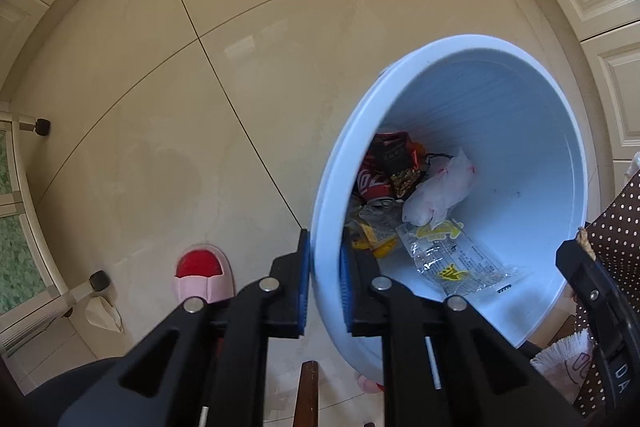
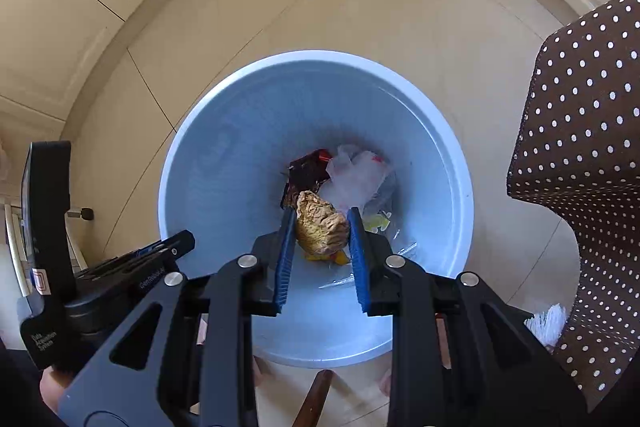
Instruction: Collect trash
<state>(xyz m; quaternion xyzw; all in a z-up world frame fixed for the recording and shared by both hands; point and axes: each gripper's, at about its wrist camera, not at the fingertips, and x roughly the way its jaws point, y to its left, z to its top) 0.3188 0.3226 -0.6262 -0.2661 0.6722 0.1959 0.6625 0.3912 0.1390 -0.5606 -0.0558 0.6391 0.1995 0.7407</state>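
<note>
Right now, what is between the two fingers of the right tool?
In the right wrist view, a crumpled brown lump sits between the right tool's blue fingers, touching both, above the open blue bin.

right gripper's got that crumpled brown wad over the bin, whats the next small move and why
Probably open the right gripper and let the brown wad drop. It hangs between the fingers directly above the blue bin's mouth, over the trash already inside, and the left gripper clamps the bin's rim, steadying it. Nothing seems to block the fall.
</note>
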